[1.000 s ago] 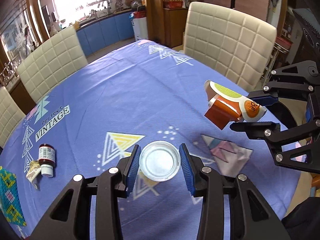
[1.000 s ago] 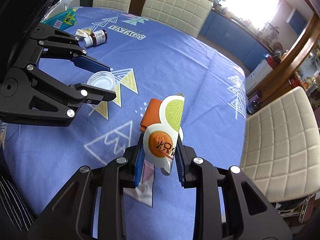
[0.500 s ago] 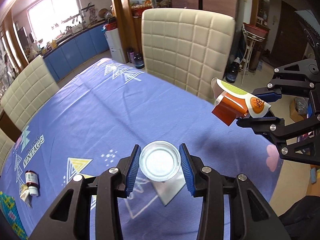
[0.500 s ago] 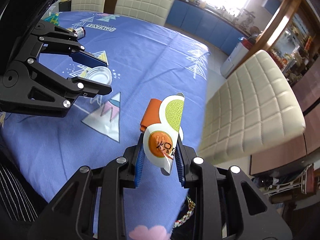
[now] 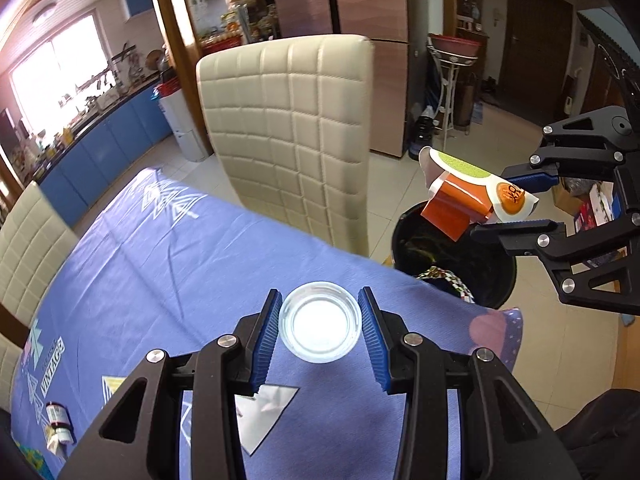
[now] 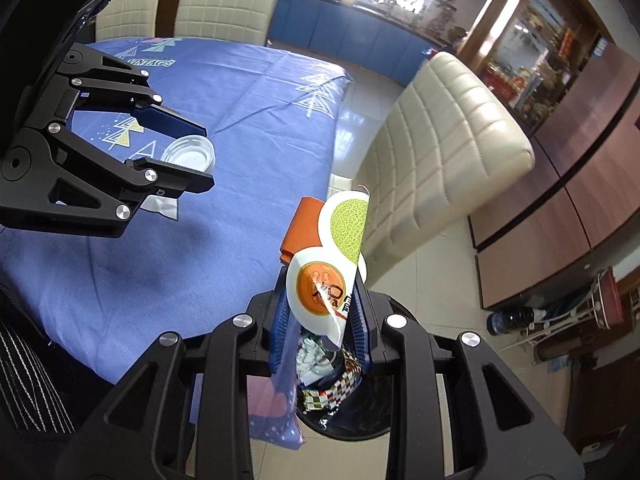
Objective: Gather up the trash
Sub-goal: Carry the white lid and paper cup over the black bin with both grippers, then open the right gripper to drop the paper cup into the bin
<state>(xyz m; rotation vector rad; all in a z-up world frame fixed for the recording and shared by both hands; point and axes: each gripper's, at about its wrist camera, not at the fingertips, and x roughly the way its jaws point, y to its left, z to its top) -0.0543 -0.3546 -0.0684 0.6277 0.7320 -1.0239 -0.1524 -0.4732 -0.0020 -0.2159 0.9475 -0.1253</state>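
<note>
My left gripper (image 5: 320, 326) is shut on a clear plastic lid (image 5: 320, 320) and holds it above the table's near corner; it also shows in the right wrist view (image 6: 188, 156). My right gripper (image 6: 320, 316) is shut on an orange and white snack wrapper (image 6: 332, 256) with a green melon picture. It holds the wrapper over the black trash bin (image 6: 384, 416) on the floor, which has wrappers inside. In the left wrist view the wrapper (image 5: 472, 196) hangs above the bin (image 5: 496, 280).
The table has a blue patterned cloth (image 5: 160, 260). A cream quilted chair (image 5: 292, 136) stands beside the bin. A small dark jar (image 5: 58, 420) and a scrap lie at the table's far left. Tiled floor lies to the right.
Both grippers have swung right, away from the table's middle toward its corner. The wrapper has gone from above the cloth to above the bin. The lid has travelled along in the left gripper.
</note>
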